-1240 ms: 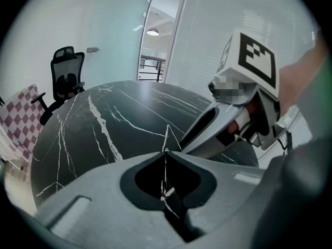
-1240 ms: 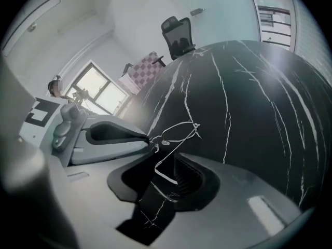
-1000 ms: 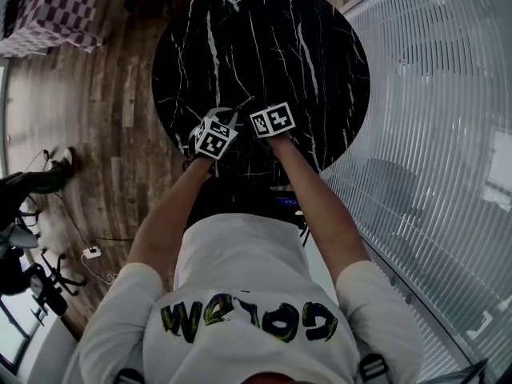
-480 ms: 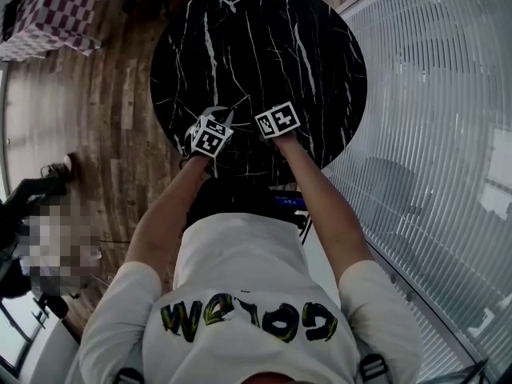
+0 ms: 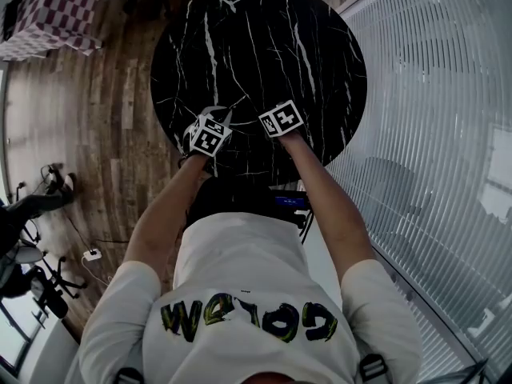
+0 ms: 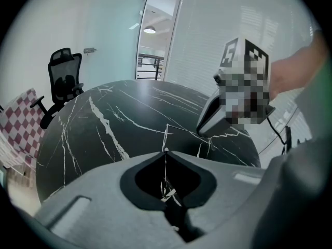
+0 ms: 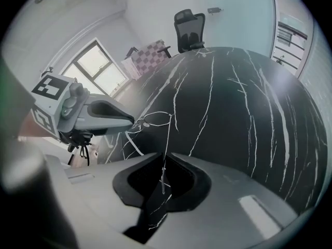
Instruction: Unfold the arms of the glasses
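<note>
The left gripper (image 6: 165, 152) is clamping fully shut on one end of the thin wire glasses (image 7: 153, 119). The right gripper (image 7: 164, 157), whose jaws have just been closing, is pinching narrow on an arm (image 7: 166, 139) running lengthwise from the lenses straight into its jaws. Compared with a second ago, the right gripper is sitting slightly further from the left, which is keeping its place. One pair of glasses is spanning the two grippers over the near part of the one round black table (image 5: 264, 38).

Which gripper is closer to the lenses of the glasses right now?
Left. The left gripper pinches the glasses right beside the lenses; the right gripper, whose fingers have just been closing, grips the temple arm farther from the lenses.
</note>
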{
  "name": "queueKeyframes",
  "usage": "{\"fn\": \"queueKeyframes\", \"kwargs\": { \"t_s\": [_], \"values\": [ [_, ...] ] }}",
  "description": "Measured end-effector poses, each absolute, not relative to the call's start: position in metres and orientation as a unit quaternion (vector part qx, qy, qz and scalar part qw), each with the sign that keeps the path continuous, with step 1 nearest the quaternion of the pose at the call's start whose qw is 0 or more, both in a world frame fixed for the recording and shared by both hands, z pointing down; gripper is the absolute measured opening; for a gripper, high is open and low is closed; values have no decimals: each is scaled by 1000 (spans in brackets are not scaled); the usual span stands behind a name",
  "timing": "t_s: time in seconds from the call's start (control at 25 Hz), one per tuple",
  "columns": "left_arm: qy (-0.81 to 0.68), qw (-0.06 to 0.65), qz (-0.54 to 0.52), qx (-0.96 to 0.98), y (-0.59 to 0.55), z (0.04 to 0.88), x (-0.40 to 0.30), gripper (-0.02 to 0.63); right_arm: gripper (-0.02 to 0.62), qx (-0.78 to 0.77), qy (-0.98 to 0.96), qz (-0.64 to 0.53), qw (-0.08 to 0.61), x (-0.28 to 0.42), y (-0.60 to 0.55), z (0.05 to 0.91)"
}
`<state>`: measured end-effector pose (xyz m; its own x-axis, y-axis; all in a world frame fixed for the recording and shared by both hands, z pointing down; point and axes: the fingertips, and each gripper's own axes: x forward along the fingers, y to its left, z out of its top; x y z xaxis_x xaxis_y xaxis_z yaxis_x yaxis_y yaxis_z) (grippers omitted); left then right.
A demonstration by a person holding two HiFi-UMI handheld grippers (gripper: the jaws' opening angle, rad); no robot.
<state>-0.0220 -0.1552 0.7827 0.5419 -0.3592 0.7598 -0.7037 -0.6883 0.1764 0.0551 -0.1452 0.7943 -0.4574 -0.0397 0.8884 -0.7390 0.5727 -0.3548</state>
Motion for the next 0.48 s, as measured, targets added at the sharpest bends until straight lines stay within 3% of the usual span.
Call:
{"fn": "queueKeyframes", "kwargs": {
  "t_s": [0.48],
  "values": [
    [-311,236,364,846,-155,783,-22,8,23,252,-769,319,494,64,-156,789]
  ]
}}
